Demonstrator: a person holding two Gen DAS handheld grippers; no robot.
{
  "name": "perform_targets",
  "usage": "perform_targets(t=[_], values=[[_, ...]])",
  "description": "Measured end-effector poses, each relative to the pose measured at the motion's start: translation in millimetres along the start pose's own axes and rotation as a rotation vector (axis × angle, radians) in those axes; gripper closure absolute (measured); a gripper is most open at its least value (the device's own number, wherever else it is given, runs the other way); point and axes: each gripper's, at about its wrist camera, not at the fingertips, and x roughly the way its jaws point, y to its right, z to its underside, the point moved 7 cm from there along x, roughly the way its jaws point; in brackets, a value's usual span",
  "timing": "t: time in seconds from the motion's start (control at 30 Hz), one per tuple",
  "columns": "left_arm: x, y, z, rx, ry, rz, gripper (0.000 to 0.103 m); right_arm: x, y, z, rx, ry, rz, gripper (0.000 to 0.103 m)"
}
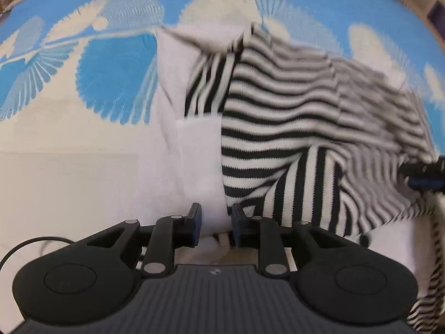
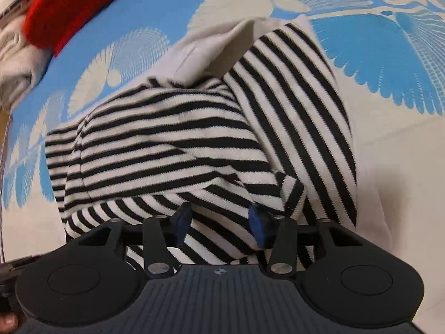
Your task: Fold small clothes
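Nearest in the left wrist view, left gripper [image 1: 215, 222] with jaws only narrowly apart, closed on a white fold of the striped garment [image 1: 278, 117] that fills the gap from pad to pad. Small round black-and-white mark [image 1: 214, 272] on the grey ribbed body as the sole marking, matched by one [image 2: 219, 271] in the right wrist view. Thin dark cable [image 1: 33, 243] curving off at the lower left. Nearest in the right wrist view, right gripper [image 2: 219, 222] with jaws standing about half open, black-and-white striped knit lying between the blue pads without either visibly pressing on it. Beyond both, garment [image 2: 167, 144] spread crumpled and partly doubled over on the blue and cream bedsheet [image 1: 111, 69], white panel along its left edge in the left view, striped layers bunched toward the right, where the right gripper's fingers [image 1: 425, 172] show at the frame edge touching the cloth. Bare sheet open to the left in the left view and to the right [image 2: 375, 55] in the right view. Farthest, red cloth [image 2: 83, 5] and pale folded fabric [image 2: 14, 64] at the sheet's upper left edge, well apart from the garment.
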Motion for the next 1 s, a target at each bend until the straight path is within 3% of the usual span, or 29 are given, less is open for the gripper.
perform_targets(t=[0.13,0.2,0.3,0.37,0.43,0.57,0.67,0.73,0.8,0.87,0.93,1.0], values=[[-24.2,-1.9,-13.4,-0.057,0.113,0.072,0.076,-31.8,-5.6,-10.0,-0.016,0.132,-0.029,0.055],[-18.3,0.7,-10.2,-0.070,0.082,0.085,0.076,-37.9,2.5,-13.7,-0.019,0.171,-0.002,0.054],[11.7,2.5,7.7,-0.031,-0.050,0.050,0.076,-24.1,26.3,-8.0,0.024,0.108,0.084,0.056],[10.7,2.9,6.4,-0.013,-0.036,0.037,0.075,-24.6,35.5,-8.6,0.060,0.110,0.083,0.057],[-4.6,1.0,-2.4,-0.039,0.027,0.054,0.073,-33.6,32.5,-12.7,0.068,0.135,0.089,0.054],[-36.1,5.3,-21.6,-0.116,0.173,0.158,0.072,-50.5,30.1,-18.5,0.073,0.205,0.035,0.054],[-50.7,23.2,-25.4,-0.128,0.208,0.287,0.071,-48.3,36.4,-16.4,0.068,0.181,0.010,0.053],[-46.0,34.1,-24.2,-0.097,0.194,0.315,0.071,-33.9,41.4,-14.7,0.087,0.125,0.028,0.053],[-21.7,42.6,-11.9,-0.035,0.094,0.223,0.071,-20.3,52.8,-8.7,0.103,0.075,0.101,0.053],[11.7,41.1,6.3,0.029,-0.044,0.065,0.074,-21.3,52.5,-8.6,0.110,0.083,0.089,0.053],[11.2,42.2,6.7,0.011,-0.036,0.039,0.074,-32.7,44.8,-11.9,0.088,0.115,0.085,0.053],[-12.4,48.0,-1.5,0.004,0.020,0.037,0.073,-56.0,29.9,-18.7,0.038,0.195,0.075,0.053]])
